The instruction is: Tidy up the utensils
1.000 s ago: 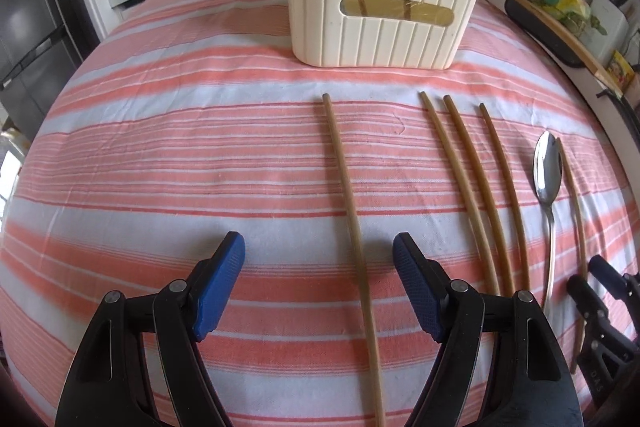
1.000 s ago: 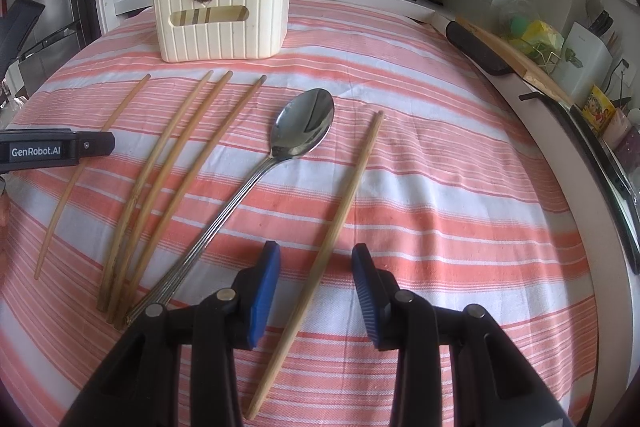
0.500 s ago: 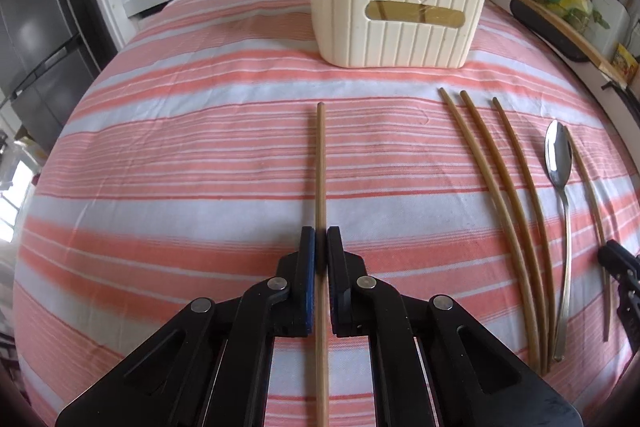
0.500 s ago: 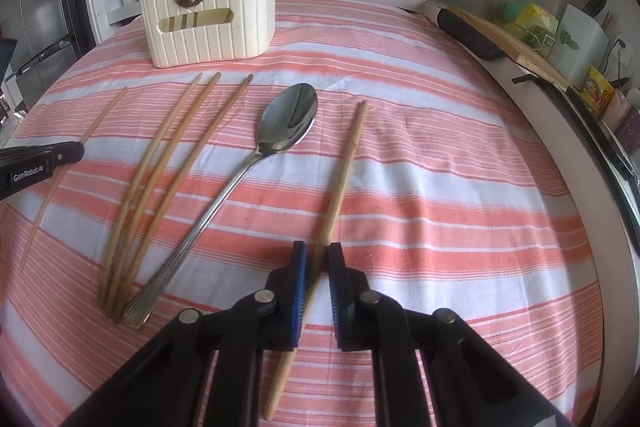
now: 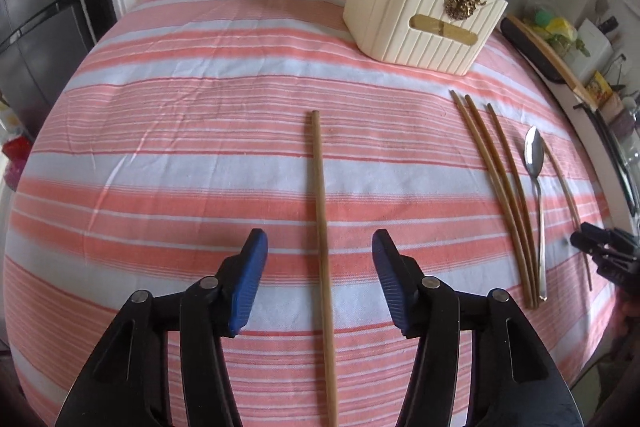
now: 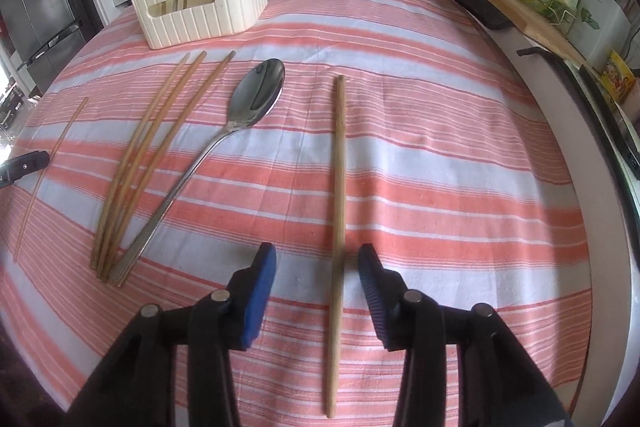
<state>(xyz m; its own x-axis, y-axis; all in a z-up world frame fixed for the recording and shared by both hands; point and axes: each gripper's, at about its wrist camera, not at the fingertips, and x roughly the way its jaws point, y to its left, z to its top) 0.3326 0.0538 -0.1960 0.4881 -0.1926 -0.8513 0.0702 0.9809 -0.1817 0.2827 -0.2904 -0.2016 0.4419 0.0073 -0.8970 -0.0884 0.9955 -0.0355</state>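
- Left claw (image 5: 319, 259) spread wide, blue pads (image 5: 249, 279) apart, and a single wooden chopstick (image 5: 321, 227) lies flat on the striped cloth (image 5: 180, 131) right between them, touching neither pad.
- Right claw (image 6: 317, 267) is open too; its own chopstick (image 6: 338, 187) runs straight up the gap, sitting closer to the right-hand pad (image 6: 372, 287) — whether it actually brushes that pad is hard to call from here.
- Over to the left in the right wrist view: a steel spoon (image 6: 224, 143) lying slantwise, bowl up toward the holder, handle end down beside a bundle of three chopsticks (image 6: 148, 155) fanned at the top, bunched at the bottom.
- One more thin chopstick (image 6: 52, 171) lies apart, further left, near the other claw's tip.
- At the far side of the worktop stands the cream ribbed utensil holder (image 5: 416, 23) with a gold stag emblem (image 5: 460, 3), upright, and a few chopstick ends poke out of its top.
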